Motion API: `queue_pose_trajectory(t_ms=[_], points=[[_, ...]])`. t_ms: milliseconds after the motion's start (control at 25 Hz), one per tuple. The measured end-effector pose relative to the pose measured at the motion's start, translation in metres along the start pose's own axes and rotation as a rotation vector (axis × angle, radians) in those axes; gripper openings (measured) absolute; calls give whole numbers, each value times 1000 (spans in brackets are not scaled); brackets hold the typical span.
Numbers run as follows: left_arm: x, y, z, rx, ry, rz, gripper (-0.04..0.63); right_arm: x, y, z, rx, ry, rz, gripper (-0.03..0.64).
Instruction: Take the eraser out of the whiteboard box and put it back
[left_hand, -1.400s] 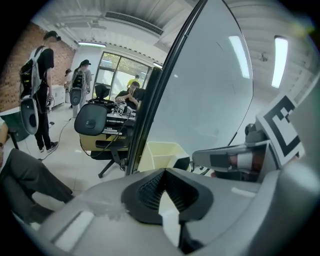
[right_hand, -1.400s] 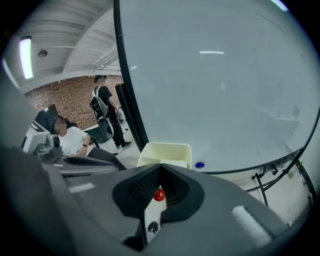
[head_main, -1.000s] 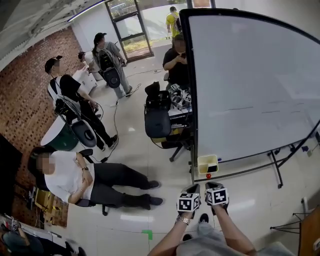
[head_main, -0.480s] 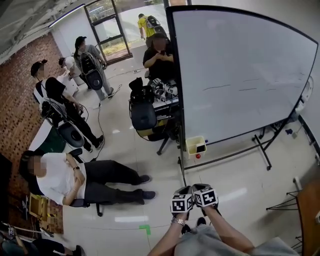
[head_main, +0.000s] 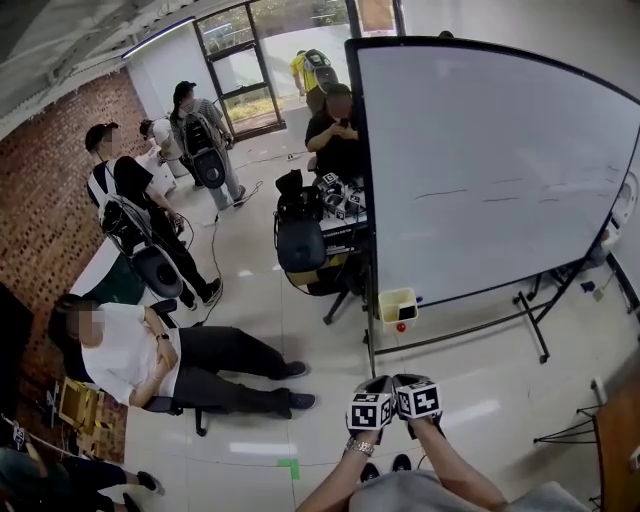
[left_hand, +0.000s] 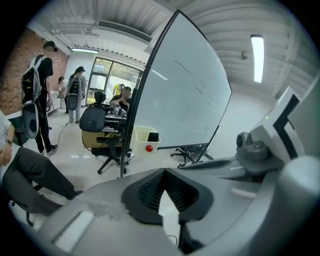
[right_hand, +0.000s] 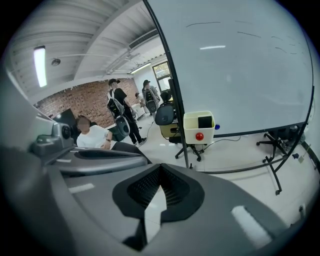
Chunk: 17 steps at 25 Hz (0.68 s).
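Observation:
The cream whiteboard box (head_main: 398, 308) hangs at the lower left corner of the whiteboard (head_main: 500, 170), with a red magnet (head_main: 402, 327) under it. A dark eraser (right_hand: 205, 121) stands inside the box (right_hand: 199, 126); it also shows in the box (left_hand: 145, 137) in the left gripper view. My left gripper (head_main: 373, 400) and right gripper (head_main: 416, 395) are held side by side over the floor, well short of the box. Both point toward it. The left gripper (left_hand: 162, 172) and the right gripper (right_hand: 160, 167) are shut with nothing between the pads.
A person in a white shirt (head_main: 130, 350) sits on the floor-level chair at left, legs stretched toward the middle. A dark office chair (head_main: 300, 245) and a cluttered desk stand left of the board. The whiteboard stand's legs (head_main: 535, 335) spread over the floor at right. Several people stand farther back.
Both grippers stay shut and side by side. The view has swung, and the whiteboard box now sits a little higher in the picture relative to the grippers than a second ago.

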<state>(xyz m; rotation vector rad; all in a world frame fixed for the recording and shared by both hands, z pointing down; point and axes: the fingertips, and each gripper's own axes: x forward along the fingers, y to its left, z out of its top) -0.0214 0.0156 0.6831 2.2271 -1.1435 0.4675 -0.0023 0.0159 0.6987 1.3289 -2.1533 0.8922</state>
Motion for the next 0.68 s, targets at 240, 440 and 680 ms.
queue_pose_trajectory(t_ms=[240,440,680], points=[[1,-2,5,-8,-20,8,6,-2,-2,1,-11,3,16,2],[2,-2,9,-6,-27,13,6,-2,-1,7,-16,0,30,2],[1,4,7,-16,-31,25,6,-1,4,6,-16,2,47,2]])
